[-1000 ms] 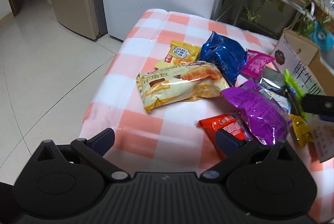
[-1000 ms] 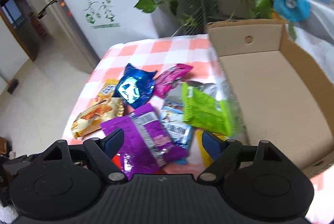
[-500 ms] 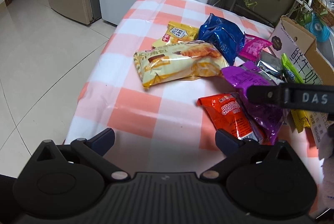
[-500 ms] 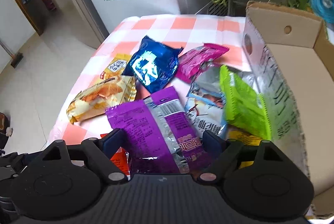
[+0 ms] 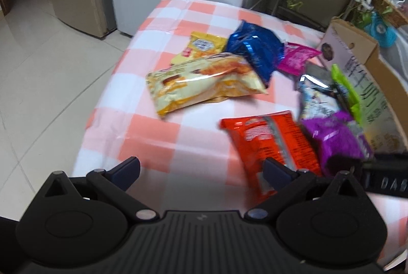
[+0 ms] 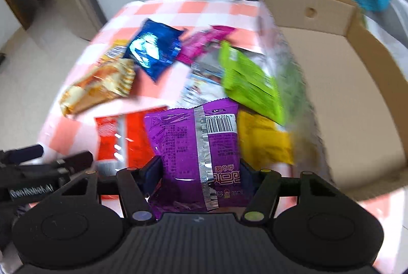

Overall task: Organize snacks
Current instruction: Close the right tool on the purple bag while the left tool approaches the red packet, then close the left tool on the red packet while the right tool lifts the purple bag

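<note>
From the left wrist view, your left gripper (image 5: 201,166) hung with its jaws spread wide and nothing between them, above bare checked tablecloth (image 5: 158,19). The red packet (image 5: 267,144) lay just beside its right finger, the big yellow bread bag (image 5: 204,85) and the blue bag (image 5: 255,49) farther up the table. At the right edge your right gripper (image 5: 357,166) showed only as a dark bar clamped on the lower end of the purple packet (image 5: 336,136). The cardboard box (image 5: 357,64) stood beyond it, close by.

From the right wrist view, your right gripper (image 6: 200,172) had just been closing, and its pads pressed both side edges of the purple packet (image 6: 196,141), which ran forward between the fingers with its barcode end pointing away. The risk I saw: you held a slick, puffed bag by its near end only, so it could slip or swing as you lifted. The green packet (image 6: 250,80) overlapped its far corner and could be dragged along, and the box (image 6: 344,70) wall stood in the path, so a low carry might catch the bag on it.
</note>
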`<state>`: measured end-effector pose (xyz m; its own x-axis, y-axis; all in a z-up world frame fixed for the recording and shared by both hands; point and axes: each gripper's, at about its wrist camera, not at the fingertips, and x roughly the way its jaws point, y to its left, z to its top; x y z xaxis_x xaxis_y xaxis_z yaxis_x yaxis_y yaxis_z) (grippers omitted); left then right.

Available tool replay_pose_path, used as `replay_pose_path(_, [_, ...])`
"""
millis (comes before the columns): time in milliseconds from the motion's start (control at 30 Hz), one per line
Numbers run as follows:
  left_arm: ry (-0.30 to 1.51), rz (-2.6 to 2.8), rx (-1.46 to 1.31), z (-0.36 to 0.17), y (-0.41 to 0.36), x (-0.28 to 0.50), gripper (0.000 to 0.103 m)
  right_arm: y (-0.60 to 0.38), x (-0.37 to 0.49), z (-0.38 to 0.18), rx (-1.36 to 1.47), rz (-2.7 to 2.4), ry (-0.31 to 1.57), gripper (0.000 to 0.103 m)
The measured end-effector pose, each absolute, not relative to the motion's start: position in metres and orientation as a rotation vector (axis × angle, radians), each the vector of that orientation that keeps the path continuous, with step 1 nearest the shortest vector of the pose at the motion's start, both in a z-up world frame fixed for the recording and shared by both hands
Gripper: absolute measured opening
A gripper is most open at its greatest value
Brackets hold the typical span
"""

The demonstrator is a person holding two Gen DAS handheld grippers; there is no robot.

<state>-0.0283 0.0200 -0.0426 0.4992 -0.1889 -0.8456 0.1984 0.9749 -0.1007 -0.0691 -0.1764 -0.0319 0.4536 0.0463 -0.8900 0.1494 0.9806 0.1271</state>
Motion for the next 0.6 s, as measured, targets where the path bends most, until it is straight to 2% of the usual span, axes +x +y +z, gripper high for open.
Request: replay_pose_path(600, [1.019,-0.308,0.074,-0.070,-0.049,-0.013,0.102,-0.182,-0.096,-0.046,0.195,-0.122,1.156,0.069])
